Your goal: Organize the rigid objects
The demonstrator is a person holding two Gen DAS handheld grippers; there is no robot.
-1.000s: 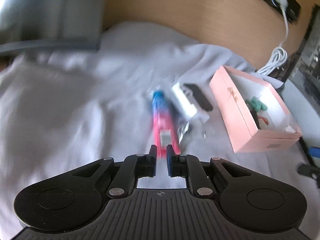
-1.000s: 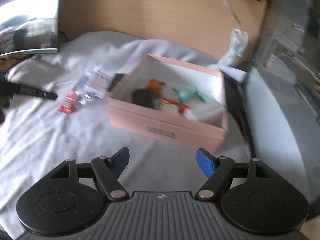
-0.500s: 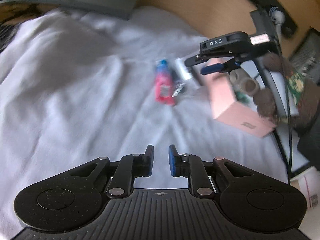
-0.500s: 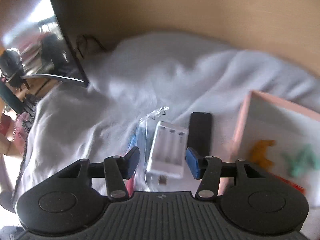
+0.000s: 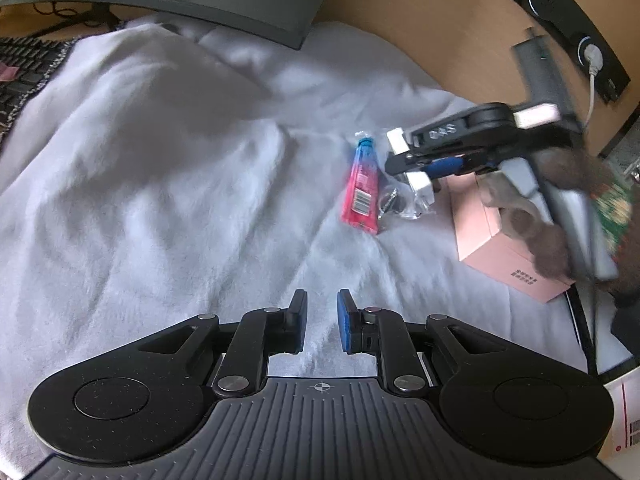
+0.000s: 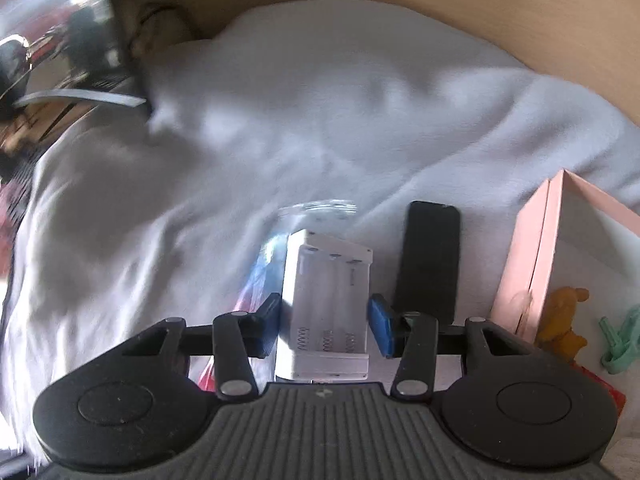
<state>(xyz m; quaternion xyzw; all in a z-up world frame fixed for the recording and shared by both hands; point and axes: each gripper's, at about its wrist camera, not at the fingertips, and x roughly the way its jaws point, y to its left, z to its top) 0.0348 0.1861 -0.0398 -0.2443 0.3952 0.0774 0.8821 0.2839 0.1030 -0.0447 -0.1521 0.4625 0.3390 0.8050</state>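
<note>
My right gripper is open with its blue pads on either side of a white battery charger; small gaps show on both sides. A black flat device lies right of it, and a pink and blue tube lies left under clear plastic. The pink box holds an orange figure and a green clip. My left gripper is nearly shut and empty, low over the white cloth. In its view the tube, the charger, the box and the right gripper lie ahead right.
A white cloth covers the wooden desk. A monitor base stands at the back left. A keyboard lies at far left. A power strip with a white plug is at the back right.
My left gripper let go of the tube and pulled back. My right gripper moved left from the box, came down over the charger and narrowed around it.
</note>
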